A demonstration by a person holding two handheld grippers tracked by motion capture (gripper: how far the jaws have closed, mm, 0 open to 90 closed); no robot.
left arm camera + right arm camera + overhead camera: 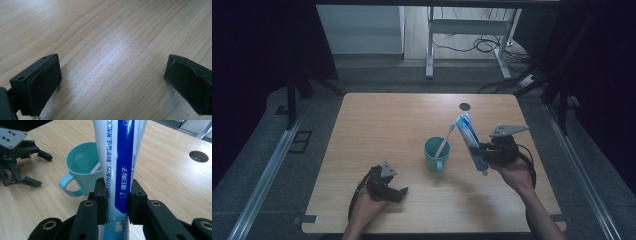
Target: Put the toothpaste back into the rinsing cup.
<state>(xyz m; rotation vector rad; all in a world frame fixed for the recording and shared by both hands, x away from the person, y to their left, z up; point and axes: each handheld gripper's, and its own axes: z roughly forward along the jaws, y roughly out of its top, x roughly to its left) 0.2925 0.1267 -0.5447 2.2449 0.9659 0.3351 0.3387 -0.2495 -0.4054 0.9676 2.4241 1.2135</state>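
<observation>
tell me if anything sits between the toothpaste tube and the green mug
Nothing visible does. The right gripper is shut on the toothpaste tube, held beside the green mug, with bare table between them. A toothbrush already stands in the mug, leaning toward the tube. The left gripper rests open, well off to the side.

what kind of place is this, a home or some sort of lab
Most likely a lab or recording room, not a home: a bare wooden table stands between dark curtains, loose cables trail on the floor behind, and a hand-held gripper grips a toothpaste tube.
</observation>
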